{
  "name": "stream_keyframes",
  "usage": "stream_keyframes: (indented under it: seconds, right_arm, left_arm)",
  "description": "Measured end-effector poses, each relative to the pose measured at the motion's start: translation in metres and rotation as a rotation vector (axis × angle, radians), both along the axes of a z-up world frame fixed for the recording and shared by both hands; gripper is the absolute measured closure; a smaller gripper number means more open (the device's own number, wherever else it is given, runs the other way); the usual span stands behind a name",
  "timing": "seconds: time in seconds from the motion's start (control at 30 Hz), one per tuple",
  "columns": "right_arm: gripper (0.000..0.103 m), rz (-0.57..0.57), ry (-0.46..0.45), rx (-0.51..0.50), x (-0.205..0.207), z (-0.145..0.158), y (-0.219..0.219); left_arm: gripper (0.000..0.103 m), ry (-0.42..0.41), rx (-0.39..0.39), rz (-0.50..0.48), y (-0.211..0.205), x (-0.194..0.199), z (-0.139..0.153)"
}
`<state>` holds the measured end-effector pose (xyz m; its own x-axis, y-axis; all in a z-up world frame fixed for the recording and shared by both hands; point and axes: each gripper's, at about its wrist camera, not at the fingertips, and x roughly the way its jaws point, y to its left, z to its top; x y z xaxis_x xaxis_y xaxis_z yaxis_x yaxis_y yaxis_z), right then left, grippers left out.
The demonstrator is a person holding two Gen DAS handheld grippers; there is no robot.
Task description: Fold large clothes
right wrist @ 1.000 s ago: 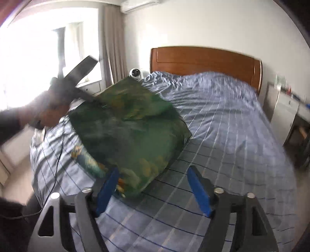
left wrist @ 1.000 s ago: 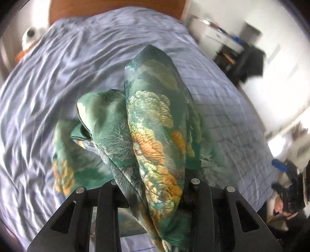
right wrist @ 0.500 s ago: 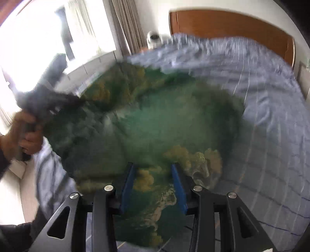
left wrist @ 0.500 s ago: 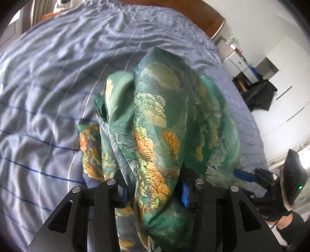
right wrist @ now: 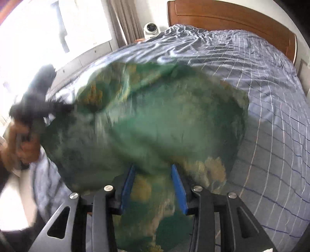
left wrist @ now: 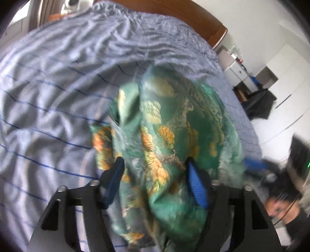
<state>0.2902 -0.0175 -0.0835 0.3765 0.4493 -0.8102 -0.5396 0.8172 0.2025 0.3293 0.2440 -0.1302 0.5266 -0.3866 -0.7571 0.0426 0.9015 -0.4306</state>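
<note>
A large green garment (left wrist: 174,139) with orange and cream flower print hangs bunched above the blue striped bed. It fills the gap between the blue-padded fingers of my left gripper (left wrist: 155,164), whose jaws stand apart around the cloth. In the right wrist view the same garment (right wrist: 155,126) spreads wide and blurred. My right gripper (right wrist: 153,172) has its jaws close together with cloth between the pads. My left gripper (right wrist: 36,104) shows at the left edge there, held in a hand at the garment's far corner.
The bed (left wrist: 58,87) has a rumpled blue checked cover (right wrist: 271,97) and a wooden headboard (right wrist: 232,17). A white camera (right wrist: 151,29) stands by the curtain. A white cabinet (left wrist: 240,67) and dark clothes on a chair (left wrist: 259,102) stand beside the bed.
My left gripper's jaws have opened wider around the cloth. My right gripper closed in from open onto the garment. The garment has spread out between the two grippers.
</note>
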Motion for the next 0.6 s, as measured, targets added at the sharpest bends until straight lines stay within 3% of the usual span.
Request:
stream_keyframes:
  seconds: [0.2,0.27,0.4,0.5,0.6]
  right_arm:
    - [0.062,-0.132,0.027,0.141,0.070,0.044,0.001]
    - [0.061,-0.138,0.085,0.137,0.093,0.031,0.017]
    - [0.060,-0.141,0.262,0.052,0.123,-0.035,0.050]
    - [0.059,-0.134,0.224,0.027,0.118,-0.051,0.057]
    - [0.059,-0.130,0.181,0.020,0.111,-0.040,0.052]
  left_arm:
    - [0.031,0.009,0.056,0.015,0.006,-0.006,-0.003]
    - [0.031,0.020,0.071,0.035,0.006,-0.006,-0.013]
    - [0.031,0.043,0.086,0.084,0.007,-0.008,-0.028]
    - [0.031,0.042,0.082,0.102,0.005,-0.010,-0.036]
    - [0.031,0.041,0.072,0.096,0.006,-0.009,-0.037]
